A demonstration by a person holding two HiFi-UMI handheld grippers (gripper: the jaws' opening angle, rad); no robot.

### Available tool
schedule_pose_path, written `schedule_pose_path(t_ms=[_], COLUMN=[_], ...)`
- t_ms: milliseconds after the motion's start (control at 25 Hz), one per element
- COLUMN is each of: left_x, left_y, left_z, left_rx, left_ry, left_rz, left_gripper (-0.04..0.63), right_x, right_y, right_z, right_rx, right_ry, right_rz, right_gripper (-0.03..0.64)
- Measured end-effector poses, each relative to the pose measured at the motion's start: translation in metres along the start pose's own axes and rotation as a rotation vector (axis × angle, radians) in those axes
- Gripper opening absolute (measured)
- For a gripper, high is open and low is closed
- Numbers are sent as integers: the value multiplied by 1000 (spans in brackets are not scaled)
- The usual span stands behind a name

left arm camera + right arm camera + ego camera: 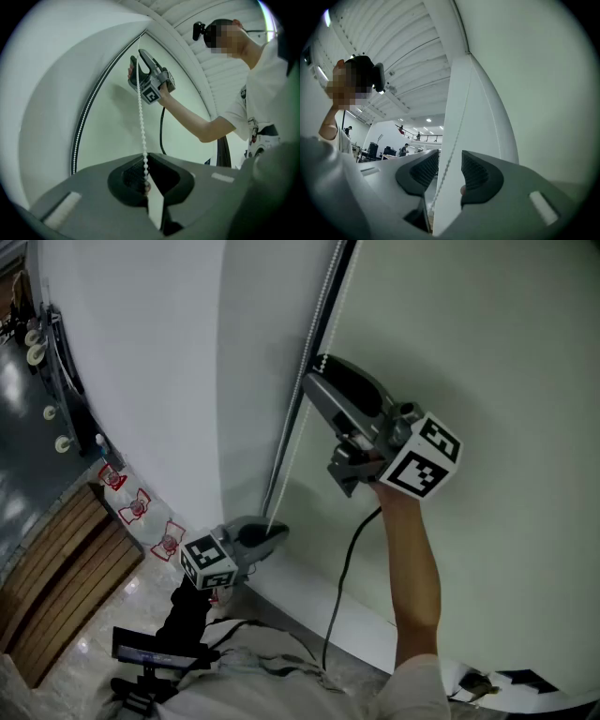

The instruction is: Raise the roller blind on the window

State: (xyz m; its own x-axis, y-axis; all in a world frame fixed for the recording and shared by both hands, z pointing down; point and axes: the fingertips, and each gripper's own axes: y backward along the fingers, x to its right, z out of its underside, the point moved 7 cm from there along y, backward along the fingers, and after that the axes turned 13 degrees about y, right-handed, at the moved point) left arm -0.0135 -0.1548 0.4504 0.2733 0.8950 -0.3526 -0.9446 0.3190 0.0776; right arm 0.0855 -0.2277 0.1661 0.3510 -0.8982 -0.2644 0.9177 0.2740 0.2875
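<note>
Roller blind [141, 371] plain white, bead chain [140, 117] white, straight

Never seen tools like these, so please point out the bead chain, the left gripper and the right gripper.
bead chain [141, 123]: left gripper view, mid-length of the hanging strand.
left gripper [146, 183]: left gripper view, where its jaws pinch the chain.
right gripper [314, 371]: head view, between its open jaw tips.

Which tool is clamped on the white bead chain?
The lower left tool: its jaws are shut on the white bead chain. The higher right tool has open jaws, the chain passing between them unclamped.
</note>
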Motion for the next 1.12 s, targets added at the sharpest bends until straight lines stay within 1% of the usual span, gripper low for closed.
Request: schedule_pose_path(t_ms=[160, 280, 440, 640, 840, 1120], left_x=[-1, 0, 0, -1, 0, 2], left_y=[1, 0, -1, 1, 0, -1], left_z=[4, 4, 4, 7, 6, 5], left_rx=[-9, -9, -12, -16, -13, -10], left_ry=[3, 4, 5, 8, 14, 22], left_rz=[1, 2, 0, -2, -1, 0], left_gripper=[-2, -2, -2, -2, -2, -2], right_x=[10, 16, 23, 24, 20, 2], right_y=[-11, -25, -36, -30, -25, -20], right_z=[-32, -49, -62, -68, -64, -66], right_rx=[42, 29, 33, 82, 78, 66], right_ry=[41, 89, 114, 100, 38, 35], right_rz=[-17, -40, -44, 5, 8, -15], right_gripper=[135, 136, 124, 23, 17, 15])
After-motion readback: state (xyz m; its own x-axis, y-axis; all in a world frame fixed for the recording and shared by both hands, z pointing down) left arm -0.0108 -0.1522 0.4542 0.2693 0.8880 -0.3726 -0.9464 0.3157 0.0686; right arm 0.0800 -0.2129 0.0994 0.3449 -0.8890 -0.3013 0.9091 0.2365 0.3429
